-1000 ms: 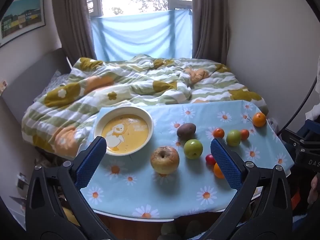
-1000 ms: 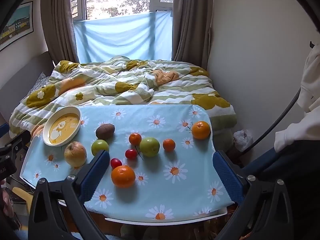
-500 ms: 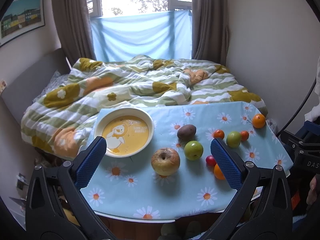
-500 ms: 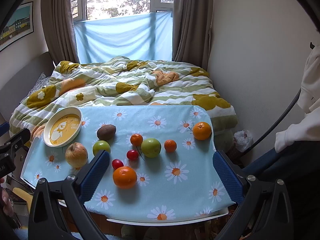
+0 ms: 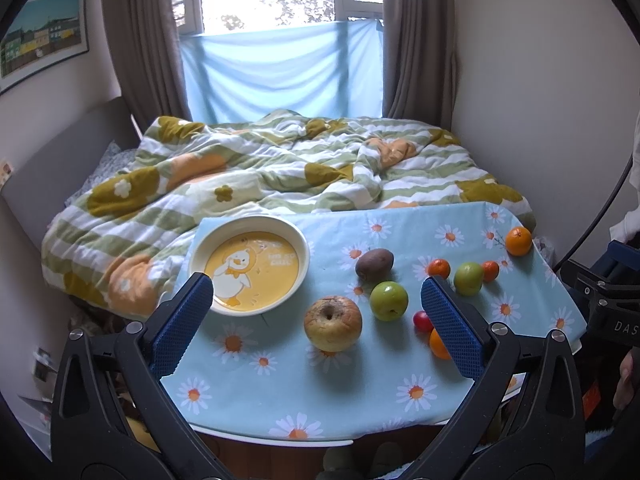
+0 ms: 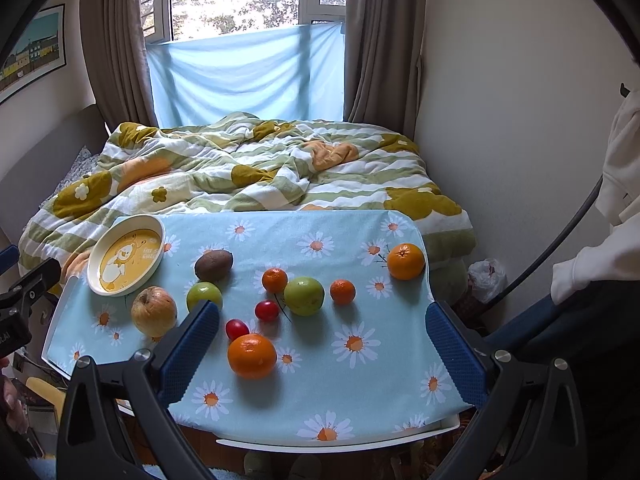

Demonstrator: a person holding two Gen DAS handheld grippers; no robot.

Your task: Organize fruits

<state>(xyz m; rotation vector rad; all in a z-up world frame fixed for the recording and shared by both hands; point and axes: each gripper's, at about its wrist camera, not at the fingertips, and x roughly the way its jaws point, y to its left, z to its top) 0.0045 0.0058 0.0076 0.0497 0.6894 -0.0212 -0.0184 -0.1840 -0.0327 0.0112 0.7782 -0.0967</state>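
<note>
Fruits (image 6: 304,296) mid-table (image 6: 360,424), near edge bare

In the left wrist view, the left gripper's (image 5: 316,310) right finger hides most, perhaps half, of an orange (image 5: 438,346).

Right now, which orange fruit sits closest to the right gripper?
The big orange at the table's near edge, beside a red cherry tomato; the other three orange fruits lie farther back.
</note>
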